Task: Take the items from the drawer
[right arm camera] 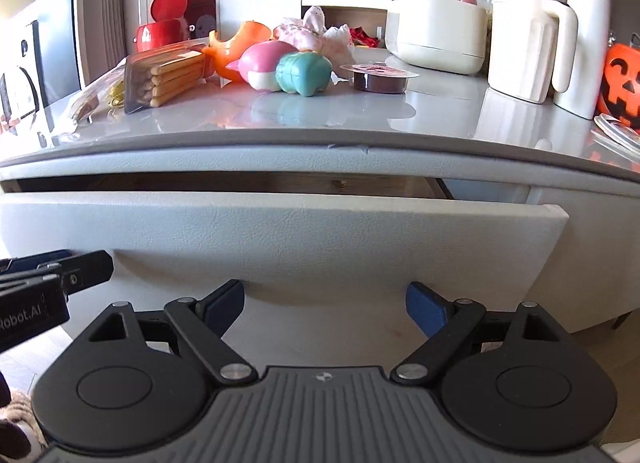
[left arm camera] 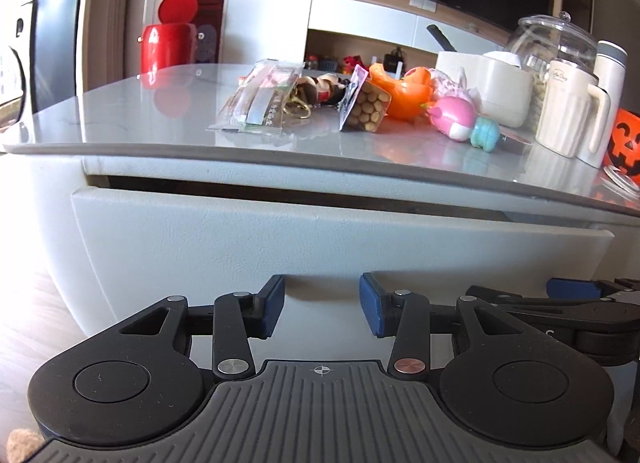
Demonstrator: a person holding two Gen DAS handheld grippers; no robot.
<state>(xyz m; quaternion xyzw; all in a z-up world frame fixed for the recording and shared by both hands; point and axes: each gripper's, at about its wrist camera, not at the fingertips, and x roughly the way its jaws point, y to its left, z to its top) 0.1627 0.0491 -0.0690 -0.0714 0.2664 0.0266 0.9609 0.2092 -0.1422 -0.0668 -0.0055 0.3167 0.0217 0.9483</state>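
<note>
A pale grey drawer front (left arm camera: 320,235) (right arm camera: 280,235) under the table top stands slightly pulled out, with a dark gap above it. What lies inside is hidden; only a strip of wooden interior (right arm camera: 280,181) shows. My left gripper (left arm camera: 322,303) is open, its blue pads at the lower edge of the drawer front with nothing between them. My right gripper (right arm camera: 325,305) is open wider at the same lower edge, further right, also empty. Each gripper shows at the side of the other's view: the right gripper (left arm camera: 568,291) and the left gripper (right arm camera: 60,275).
The glossy grey table top (left arm camera: 160,119) carries snack packets (left arm camera: 260,99), a biscuit stick pack (right arm camera: 168,77), orange, pink and teal toys (right arm camera: 304,73), a small sealed cup (right arm camera: 380,77), a white pot (right arm camera: 436,33), a cream mug (right arm camera: 528,43), a pumpkin bucket (right arm camera: 624,75). A red bin (left arm camera: 168,43) stands behind.
</note>
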